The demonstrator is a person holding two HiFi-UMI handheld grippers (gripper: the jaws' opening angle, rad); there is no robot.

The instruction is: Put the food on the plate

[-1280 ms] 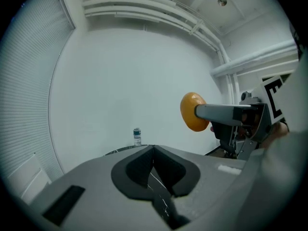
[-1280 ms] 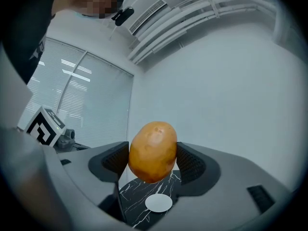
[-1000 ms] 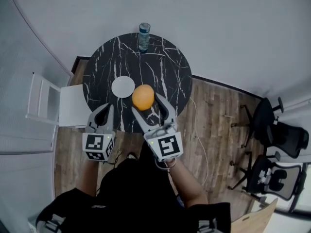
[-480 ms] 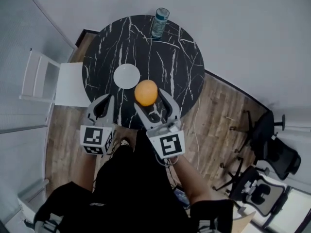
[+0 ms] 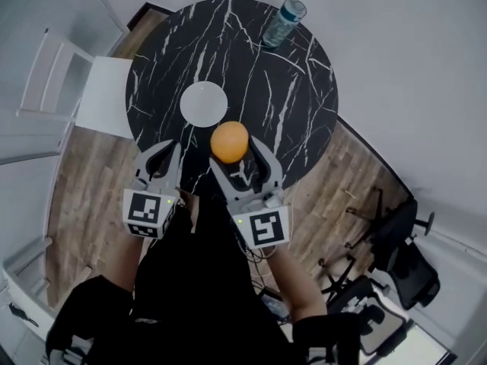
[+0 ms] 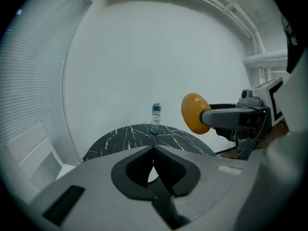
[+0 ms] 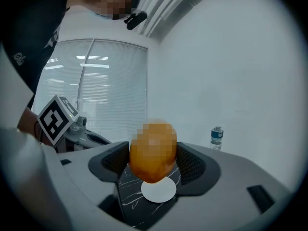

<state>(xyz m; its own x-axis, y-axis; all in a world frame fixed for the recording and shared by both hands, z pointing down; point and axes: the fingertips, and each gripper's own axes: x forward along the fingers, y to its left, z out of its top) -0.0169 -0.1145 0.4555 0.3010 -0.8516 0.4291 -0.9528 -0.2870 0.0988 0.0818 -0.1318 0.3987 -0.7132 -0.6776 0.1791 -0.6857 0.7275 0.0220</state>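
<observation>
An orange round food item (image 5: 229,141) is held in my right gripper (image 5: 230,147), which is shut on it above the near edge of the round black marble table (image 5: 297,90). In the right gripper view the orange food (image 7: 153,152) fills the gap between the jaws, with the small white plate (image 7: 159,190) below and beyond it. The white plate (image 5: 203,103) lies on the table, just ahead and left of the food. My left gripper (image 5: 163,158) hangs at the table's near left edge, shut and empty (image 6: 154,150).
A water bottle (image 5: 283,21) stands at the far right rim of the table. A white chair (image 5: 76,90) is left of the table. Black office chairs (image 5: 396,249) stand on the wooden floor to the right.
The view has shifted: table and plate sit closer under the grippers. My right gripper still carries the orange food, now nearer the plate. The left gripper keeps its place beside it.
</observation>
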